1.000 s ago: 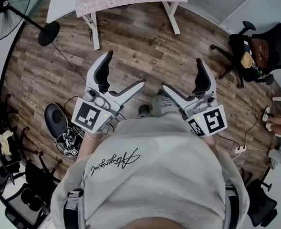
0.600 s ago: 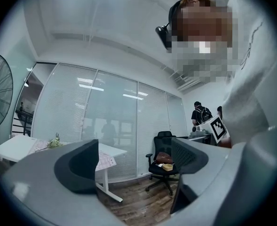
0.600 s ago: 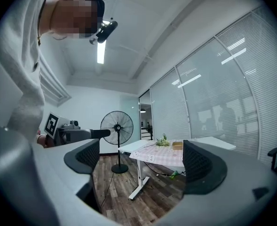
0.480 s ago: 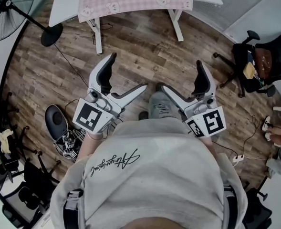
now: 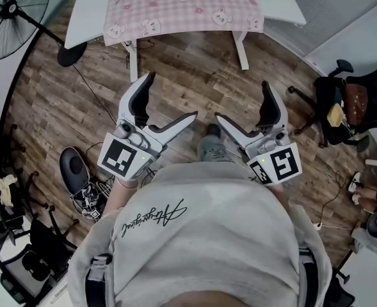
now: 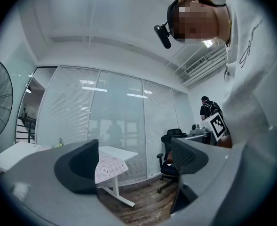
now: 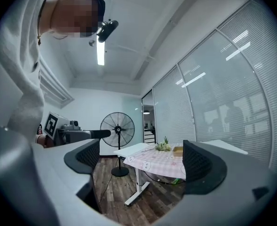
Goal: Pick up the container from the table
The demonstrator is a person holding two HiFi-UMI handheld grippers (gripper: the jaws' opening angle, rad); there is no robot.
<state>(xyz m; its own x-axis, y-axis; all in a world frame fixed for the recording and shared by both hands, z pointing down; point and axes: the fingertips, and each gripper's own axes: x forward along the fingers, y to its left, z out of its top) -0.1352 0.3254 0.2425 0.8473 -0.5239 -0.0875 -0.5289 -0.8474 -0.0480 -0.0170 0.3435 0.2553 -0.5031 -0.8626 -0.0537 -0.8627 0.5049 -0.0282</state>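
The grey left gripper (image 5: 171, 96) and grey right gripper (image 5: 242, 101) hang over the wood-plank floor (image 5: 194, 62), each with jaws spread wide and nothing between them. Well ahead stands the white table with a pink checked cloth (image 5: 86, 11). The small tan box-shaped container (image 7: 178, 150) sits well in from its near edge, so the approach, grasp and lift all appear to remain.

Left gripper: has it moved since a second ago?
Yes. The left gripper has gone forward, toward the table. In the head view the table's near edge now lies closer to it, and more of the tabletop shows.
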